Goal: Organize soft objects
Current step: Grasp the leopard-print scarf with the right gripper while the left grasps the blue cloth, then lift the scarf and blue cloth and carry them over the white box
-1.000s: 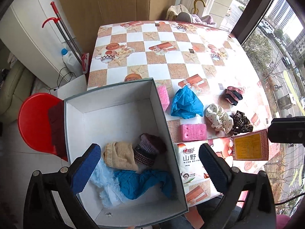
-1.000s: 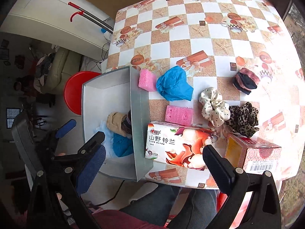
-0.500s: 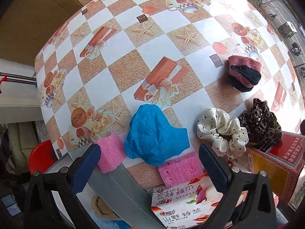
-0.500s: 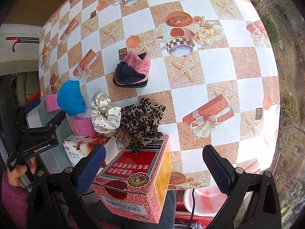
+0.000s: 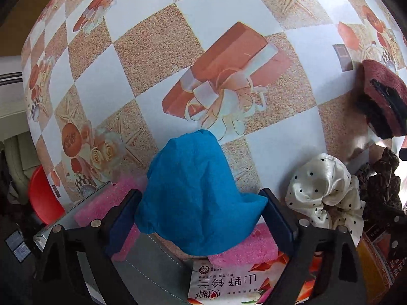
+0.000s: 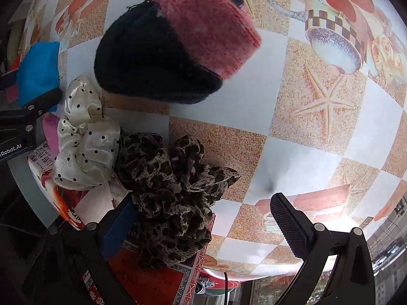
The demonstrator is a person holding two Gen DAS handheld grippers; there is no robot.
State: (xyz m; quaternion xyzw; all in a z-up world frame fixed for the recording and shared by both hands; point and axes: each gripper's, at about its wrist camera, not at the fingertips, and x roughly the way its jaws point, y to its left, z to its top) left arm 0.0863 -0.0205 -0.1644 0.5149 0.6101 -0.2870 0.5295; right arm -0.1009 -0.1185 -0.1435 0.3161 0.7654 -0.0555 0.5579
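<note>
The left gripper (image 5: pixel 201 213) points steeply down at the desk (image 5: pixel 157 43), its fingers (image 5: pixel 276 218) closing on either side of a crumpled blue cloth (image 5: pixel 193 190); the cloth sits between them, and whether the pads already press on it cannot be told. The cloth lies partly over two pink sponges, one (image 5: pixel 101 203) at its left against the rim of a grey box (image 5: pixel 152 267) and one (image 5: pixel 244 249) below it, beside a printed tissue pack (image 5: pixel 229 284). To the right rest a white polka-dot scrunchie (image 5: pixel 328 190) and a pink-and-black knitted item (image 5: pixel 381 101). The right gripper (image 6: pixel 203 218) stands released, fingers (image 6: pixel 287 221) wide; the left finger sits just beside a leopard-print scrunchie (image 6: pixel 173 188) that drapes over the top of a red carton (image 6: pixel 152 284), with no grip shown. In this view the polka-dot scrunchie touches the leopard one, and the knitted item lies apart, farther up the desk.
</note>
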